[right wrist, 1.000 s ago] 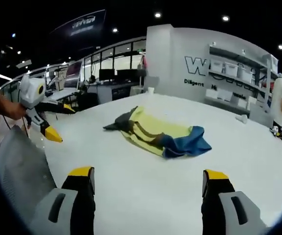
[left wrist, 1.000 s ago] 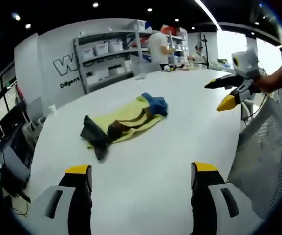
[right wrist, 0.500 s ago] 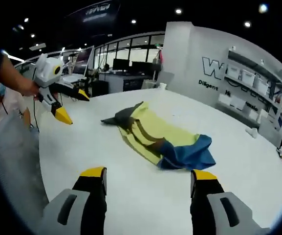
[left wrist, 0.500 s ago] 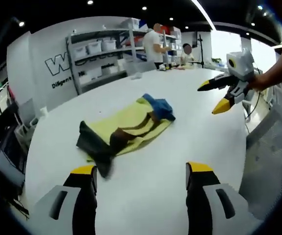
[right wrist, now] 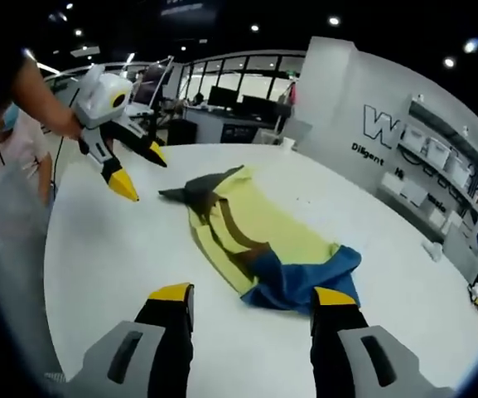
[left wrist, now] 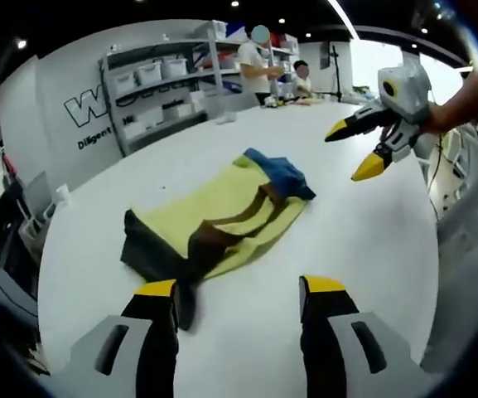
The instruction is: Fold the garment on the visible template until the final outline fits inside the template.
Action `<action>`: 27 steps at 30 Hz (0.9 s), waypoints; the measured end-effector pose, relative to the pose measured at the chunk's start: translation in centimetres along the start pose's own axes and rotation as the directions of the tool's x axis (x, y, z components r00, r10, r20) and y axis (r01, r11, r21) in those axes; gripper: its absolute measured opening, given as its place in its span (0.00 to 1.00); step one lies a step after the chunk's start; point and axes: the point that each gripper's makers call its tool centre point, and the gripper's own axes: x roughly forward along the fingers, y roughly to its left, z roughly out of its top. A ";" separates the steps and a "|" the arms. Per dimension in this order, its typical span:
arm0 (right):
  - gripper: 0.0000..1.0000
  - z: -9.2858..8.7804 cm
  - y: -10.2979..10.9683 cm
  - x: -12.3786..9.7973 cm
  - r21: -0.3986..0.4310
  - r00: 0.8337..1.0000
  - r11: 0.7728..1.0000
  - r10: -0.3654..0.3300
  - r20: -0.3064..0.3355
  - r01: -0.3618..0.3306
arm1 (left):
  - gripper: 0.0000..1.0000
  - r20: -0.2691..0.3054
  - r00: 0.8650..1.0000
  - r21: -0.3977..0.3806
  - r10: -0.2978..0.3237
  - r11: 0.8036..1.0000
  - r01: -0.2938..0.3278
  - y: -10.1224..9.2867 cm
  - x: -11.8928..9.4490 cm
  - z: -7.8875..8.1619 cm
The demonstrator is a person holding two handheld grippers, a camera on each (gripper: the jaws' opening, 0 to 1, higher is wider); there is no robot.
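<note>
A garment (left wrist: 222, 215) lies crumpled lengthways on the white table (left wrist: 363, 240): yellow in the middle, with brown bands, a dark end and a blue end. In the right gripper view the garment (right wrist: 255, 240) has its blue end nearest my jaws. My left gripper (left wrist: 239, 292) is open, just short of the dark end, holding nothing. My right gripper (right wrist: 253, 297) is open, close to the blue end. The right gripper (left wrist: 363, 145) also hangs open over the far right of the table in the left gripper view, and the left gripper (right wrist: 135, 170) appears at the upper left of the right gripper view.
Shelving (left wrist: 172, 79) with white bins stands behind the table, and two people (left wrist: 259, 66) work at its far side. A mesh chair back (left wrist: 470, 274) sits at the table's right edge. Desks with monitors (right wrist: 230, 99) line the other side.
Both cameras have moved closer to the garment, which now looks larger and sits right above each pair of jaws. The garment itself has not moved.
</note>
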 end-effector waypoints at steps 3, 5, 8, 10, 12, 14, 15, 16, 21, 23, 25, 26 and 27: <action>0.47 -0.1 -0.4 0.9 -0.007 1.000 1.000 0.016 -0.012 -0.016 | 0.54 -0.014 1.000 0.018 -0.008 1.000 0.008 0.1 0.6 -0.1; 0.46 -0.1 -0.6 1.5 -0.005 1.000 1.000 0.028 -0.009 -0.028 | 0.52 -0.021 1.000 0.054 -0.010 0.998 0.011 0.4 1.2 -0.2; 0.44 -0.2 -0.9 2.3 0.021 0.999 0.999 0.039 -0.001 -0.039 | 0.50 -0.039 0.999 0.097 -0.005 0.995 0.009 1.2 2.0 -0.5; 0.40 -0.8 -1.1 2.8 0.034 0.998 0.998 0.054 -0.028 -0.053 | 0.48 -0.042 0.999 0.089 -0.009 0.996 0.013 1.7 2.5 -0.7; 0.36 -1.4 -1.6 3.1 0.020 0.998 0.999 0.048 -0.045 -0.047 | 0.47 -0.063 0.998 0.076 -0.008 0.997 0.013 2.2 3.0 -1.2; 0.32 -1.8 -2.1 3.3 0.056 0.997 0.997 0.053 -0.062 -0.049 | 0.46 -0.069 0.998 0.075 -0.009 0.997 0.014 2.4 3.3 -1.2; 0.31 -2.0 -2.3 3.3 0.070 0.996 0.997 0.048 -0.070 -0.043 | 0.46 -0.067 0.998 0.053 -0.014 0.998 0.017 2.5 3.4 -1.0; 0.29 -2.2 -2.7 3.4 0.081 0.996 0.996 0.044 -0.072 -0.039 | 0.46 -0.064 0.998 0.051 -0.014 0.999 0.018 2.5 3.6 -0.9; 0.19 -2.9 -3.7 3.9 0.218 0.997 0.976 0.017 -0.072 -0.001 | 0.42 -0.091 0.996 0.058 0.017 0.998 -0.012 3.1 4.5 -1.4; 0.19 -3.0 -3.8 4.2 0.198 0.997 0.980 0.011 -0.074 0.004 | 0.41 -0.097 0.995 0.065 0.021 0.998 -0.015 3.2 4.8 -1.7; 0.20 -3.0 -3.4 4.7 0.191 0.997 0.982 0.021 -0.075 -0.007 | 0.40 -0.102 0.994 0.094 0.026 0.995 -0.017 3.3 4.9 -1.7; 0.21 -3.1 -3.3 4.9 0.189 0.996 0.982 0.032 -0.083 -0.016 | 0.39 -0.109 0.994 0.112 0.029 0.994 -0.017 3.4 5.0 -1.8; 0.21 -3.1 -3.1 5.1 0.173 0.995 0.985 0.041 -0.088 -0.025 | 0.38 -0.114 0.993 0.117 0.026 0.993 -0.012 3.5 5.1 -1.9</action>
